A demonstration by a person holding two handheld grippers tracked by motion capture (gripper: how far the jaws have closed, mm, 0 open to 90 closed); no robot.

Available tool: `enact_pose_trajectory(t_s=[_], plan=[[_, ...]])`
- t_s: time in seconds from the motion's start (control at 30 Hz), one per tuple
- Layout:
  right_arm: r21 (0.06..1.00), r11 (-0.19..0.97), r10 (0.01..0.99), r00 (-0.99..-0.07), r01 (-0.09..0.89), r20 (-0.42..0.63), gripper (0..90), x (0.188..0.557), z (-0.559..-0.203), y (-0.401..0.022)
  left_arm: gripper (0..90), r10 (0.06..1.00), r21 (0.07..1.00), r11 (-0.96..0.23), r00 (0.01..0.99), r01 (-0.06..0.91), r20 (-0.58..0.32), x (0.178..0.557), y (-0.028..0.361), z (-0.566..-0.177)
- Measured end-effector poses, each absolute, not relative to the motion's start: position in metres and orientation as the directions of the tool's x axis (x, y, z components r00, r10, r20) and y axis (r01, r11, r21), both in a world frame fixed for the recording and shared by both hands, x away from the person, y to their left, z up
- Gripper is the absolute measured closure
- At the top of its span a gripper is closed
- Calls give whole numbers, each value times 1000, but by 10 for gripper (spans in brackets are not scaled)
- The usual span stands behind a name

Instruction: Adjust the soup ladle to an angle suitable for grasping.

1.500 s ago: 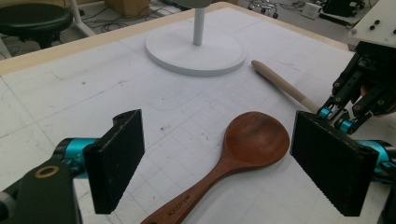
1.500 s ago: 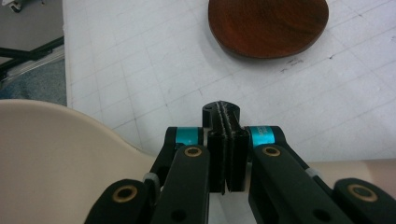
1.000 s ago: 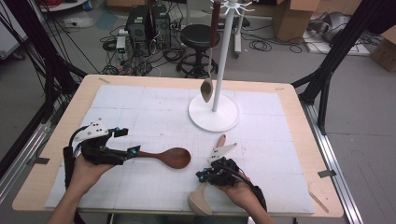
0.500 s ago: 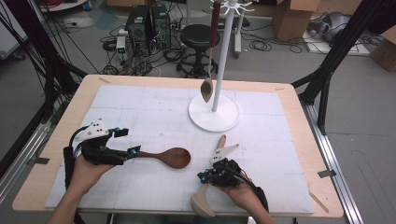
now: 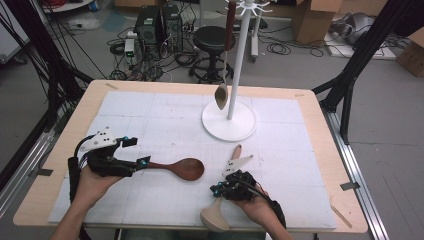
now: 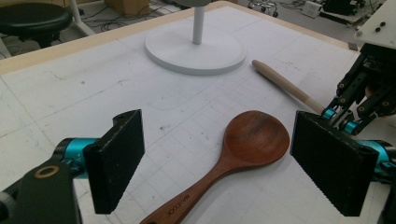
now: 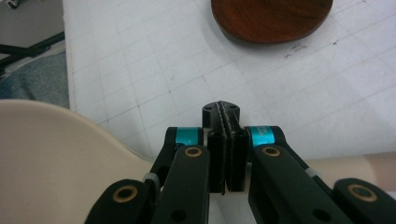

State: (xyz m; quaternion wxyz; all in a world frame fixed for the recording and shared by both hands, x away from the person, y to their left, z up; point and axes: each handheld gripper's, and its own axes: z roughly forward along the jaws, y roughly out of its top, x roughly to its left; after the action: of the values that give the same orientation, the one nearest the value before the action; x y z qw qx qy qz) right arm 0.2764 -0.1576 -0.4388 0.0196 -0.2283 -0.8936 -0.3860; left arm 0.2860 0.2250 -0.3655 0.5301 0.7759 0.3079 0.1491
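Nothing has changed over the last second. The left claw (image 5: pixel 142 162) stands open astride the dark wooden spoon (image 5: pixel 182 168), lying near-left on the tabletop (image 5: pixel 150 107); grasp pending. The right claw (image 7: pixel 226 135) is closed, resting over the pale spoon (image 5: pixel 215 215). Handle lettering (image 6: pixel 180 204) is illegible.

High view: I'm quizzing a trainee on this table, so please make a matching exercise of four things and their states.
Things:
1. dark spoon
2. pale utensil
3. hanging spoon
4. left tongs

States:
A. hangs from the white stand
B. open, pads apart
C. flat on the mat, handle between the open pads
D. flat on the mat, partly under the right tongs

Pairs: 1-C, 2-D, 3-A, 4-B
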Motion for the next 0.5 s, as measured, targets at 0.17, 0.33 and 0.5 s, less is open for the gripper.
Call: enact_pose_trajectory(t_s=[0.17, 0.33, 0.5], plan=[[689, 584, 411, -888, 429, 205, 898, 279, -437, -157, 183, 638, 914, -247, 764, 322, -97, 286, 225, -366], [724, 527, 471, -862, 445, 188, 898, 289, -430, -171, 183, 639, 914, -246, 763, 322, -97, 286, 225, -366], [746, 455, 558, -809, 486, 187, 897, 301, -427, -194, 183, 638, 915, -243, 763, 322, -99, 286, 226, -366]])
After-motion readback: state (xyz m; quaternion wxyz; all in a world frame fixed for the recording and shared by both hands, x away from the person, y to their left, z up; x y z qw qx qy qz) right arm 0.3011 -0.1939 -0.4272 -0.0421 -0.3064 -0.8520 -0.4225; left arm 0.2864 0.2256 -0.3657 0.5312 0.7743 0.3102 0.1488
